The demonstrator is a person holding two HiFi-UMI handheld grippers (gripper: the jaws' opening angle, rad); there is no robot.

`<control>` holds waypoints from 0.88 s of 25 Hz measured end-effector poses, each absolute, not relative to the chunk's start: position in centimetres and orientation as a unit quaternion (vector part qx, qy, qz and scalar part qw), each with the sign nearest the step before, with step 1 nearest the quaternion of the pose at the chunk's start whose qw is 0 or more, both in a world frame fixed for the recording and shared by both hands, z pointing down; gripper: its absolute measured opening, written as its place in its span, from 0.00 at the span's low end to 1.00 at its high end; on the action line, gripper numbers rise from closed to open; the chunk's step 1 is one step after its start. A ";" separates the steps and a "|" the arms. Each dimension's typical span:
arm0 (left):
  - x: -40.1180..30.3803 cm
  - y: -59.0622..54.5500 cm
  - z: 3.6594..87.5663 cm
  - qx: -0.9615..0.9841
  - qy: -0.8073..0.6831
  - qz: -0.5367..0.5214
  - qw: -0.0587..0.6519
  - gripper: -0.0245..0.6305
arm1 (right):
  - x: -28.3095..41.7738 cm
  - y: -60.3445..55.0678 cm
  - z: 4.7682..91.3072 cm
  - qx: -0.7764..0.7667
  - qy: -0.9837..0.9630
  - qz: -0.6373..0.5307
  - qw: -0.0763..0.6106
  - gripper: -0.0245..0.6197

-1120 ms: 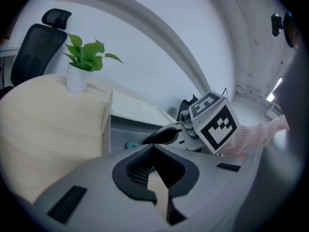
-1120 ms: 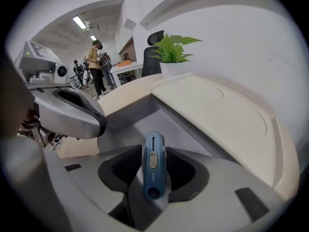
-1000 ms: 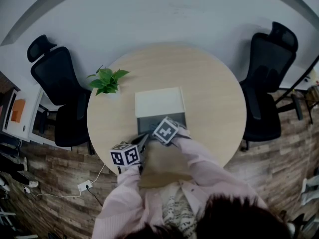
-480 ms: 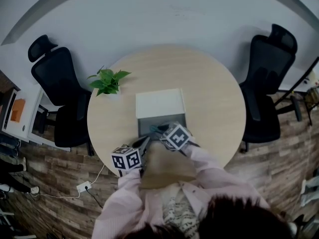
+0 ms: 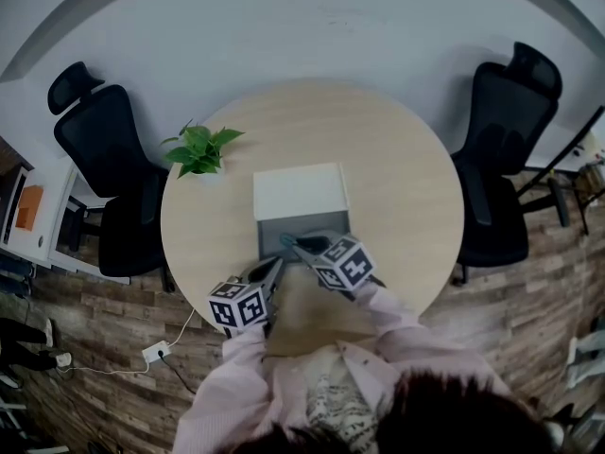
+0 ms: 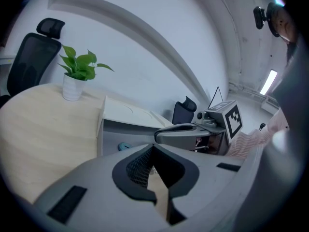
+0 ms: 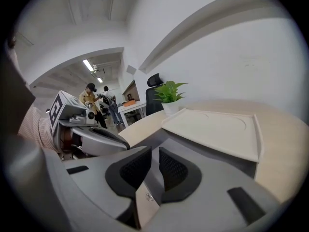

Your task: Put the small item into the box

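The box (image 5: 301, 193) lies open in the middle of the round table (image 5: 402, 173), its white lid folded back and its grey inside (image 5: 317, 227) toward me. A small teal item (image 5: 286, 241) lies on that grey inside by the front left; it also shows in the left gripper view as the teal item (image 6: 124, 146). My right gripper (image 5: 291, 244) hovers just over the box's front edge; its jaws have just been closing and stand a narrow slit apart with nothing between them (image 7: 154, 153). My left gripper (image 5: 274, 265) waits beside the box's front left corner, shut and holding nothing (image 6: 153, 151).
A potted plant (image 5: 198, 151) stands at the table's left rim. Black office chairs sit left (image 5: 104, 159) and right (image 5: 506, 130) of the table. A power strip (image 5: 156, 353) lies on the wooden floor. People stand far off (image 7: 91, 98).
The right gripper has drawn back from over the box toward the right and lifted, its jaws narrowing. The teal item now shows alone in the box. The left gripper has stayed put.
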State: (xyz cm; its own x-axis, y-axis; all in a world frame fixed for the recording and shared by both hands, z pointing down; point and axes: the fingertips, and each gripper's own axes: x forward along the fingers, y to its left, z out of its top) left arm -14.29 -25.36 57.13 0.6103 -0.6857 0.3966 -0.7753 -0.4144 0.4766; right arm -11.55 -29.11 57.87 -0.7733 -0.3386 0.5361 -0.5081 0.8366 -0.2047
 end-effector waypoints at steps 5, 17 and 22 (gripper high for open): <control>-14.1 -25.0 56.8 0.843 -0.435 0.066 0.310 0.05 | -11.1 -28.8 56.9 0.234 -0.931 0.176 0.218 0.07; -13.9 -25.0 55.5 0.857 -0.436 0.058 0.269 0.05 | -10.5 -28.4 55.2 0.236 -0.940 0.190 0.156 0.04; -13.9 -25.1 55.1 0.860 -0.435 0.055 0.262 0.05 | -10.7 -28.1 54.5 0.224 -0.947 0.183 0.140 0.03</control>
